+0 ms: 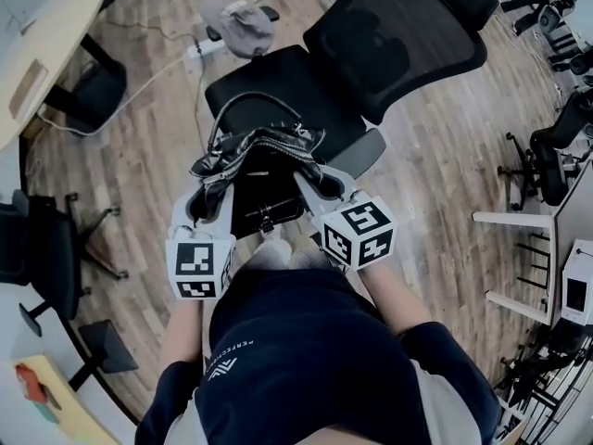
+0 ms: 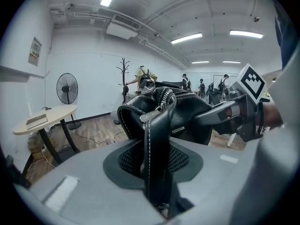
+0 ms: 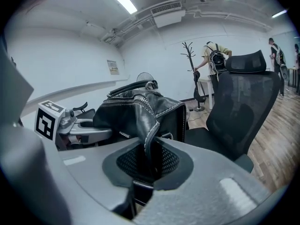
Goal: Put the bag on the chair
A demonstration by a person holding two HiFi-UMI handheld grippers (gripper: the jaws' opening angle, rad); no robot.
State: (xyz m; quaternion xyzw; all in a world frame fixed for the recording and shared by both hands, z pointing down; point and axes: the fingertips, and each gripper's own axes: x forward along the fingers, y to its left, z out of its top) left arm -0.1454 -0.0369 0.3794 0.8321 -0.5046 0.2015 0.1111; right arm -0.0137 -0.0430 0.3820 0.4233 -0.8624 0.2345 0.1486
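Note:
A black leather bag [image 1: 259,170] with curved handles hangs between my two grippers, just above the front edge of the black office chair's seat [image 1: 287,86]. My left gripper [image 1: 211,188] is shut on the bag's left side, with a leather strap [image 2: 157,149] pinched between its jaws. Over on the other side, my right gripper [image 1: 320,185] is shut on the bag's right edge, where a leather fold [image 3: 147,139] shows between its jaws. The bag [image 2: 173,114] fills the middle of the left gripper view, and the bag [image 3: 136,114] sits left of the chair's mesh backrest [image 3: 243,102] in the right gripper view.
The chair's backrest [image 1: 398,35] leans away at the top. A grey cap [image 1: 239,21] and a white cable lie on the wood floor behind the chair. A round table [image 1: 37,54] stands at upper left, other chairs [image 1: 547,151] at right. The person's legs fill the bottom.

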